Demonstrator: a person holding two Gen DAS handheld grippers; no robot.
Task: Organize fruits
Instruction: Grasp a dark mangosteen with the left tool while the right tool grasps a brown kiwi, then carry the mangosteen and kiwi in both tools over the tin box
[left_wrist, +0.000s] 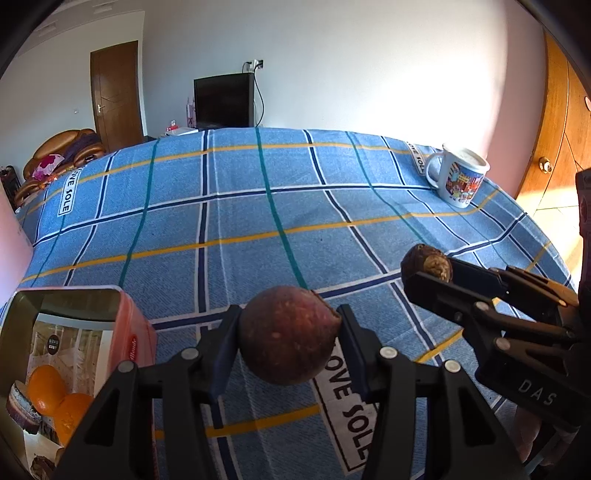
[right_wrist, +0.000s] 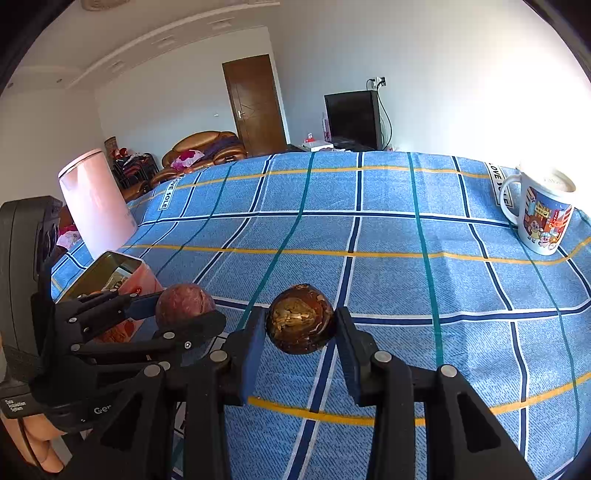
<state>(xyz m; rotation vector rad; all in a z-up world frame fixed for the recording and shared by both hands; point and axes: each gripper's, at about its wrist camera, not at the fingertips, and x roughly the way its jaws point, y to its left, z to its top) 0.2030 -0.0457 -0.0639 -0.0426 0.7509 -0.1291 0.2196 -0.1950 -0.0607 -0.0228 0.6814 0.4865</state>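
My left gripper (left_wrist: 290, 334) is shut on a round reddish-purple fruit (left_wrist: 288, 334) and holds it above the blue checked tablecloth (left_wrist: 258, 206). It also shows in the right wrist view (right_wrist: 184, 304). My right gripper (right_wrist: 300, 325) is shut on a dark brown, mottled round fruit (right_wrist: 300, 318), seen in the left wrist view (left_wrist: 426, 264) at the right. An open pink tin (left_wrist: 74, 332) at the lower left holds oranges (left_wrist: 46, 384) and a purple fruit (left_wrist: 22, 410); it lies just left of my left gripper.
A printed white mug (left_wrist: 460, 177) stands at the table's far right edge, also in the right wrist view (right_wrist: 543, 214). A pink cylindrical container (right_wrist: 94, 201) stands at the far left behind the tin (right_wrist: 110, 275). Table edges curve away on both sides.
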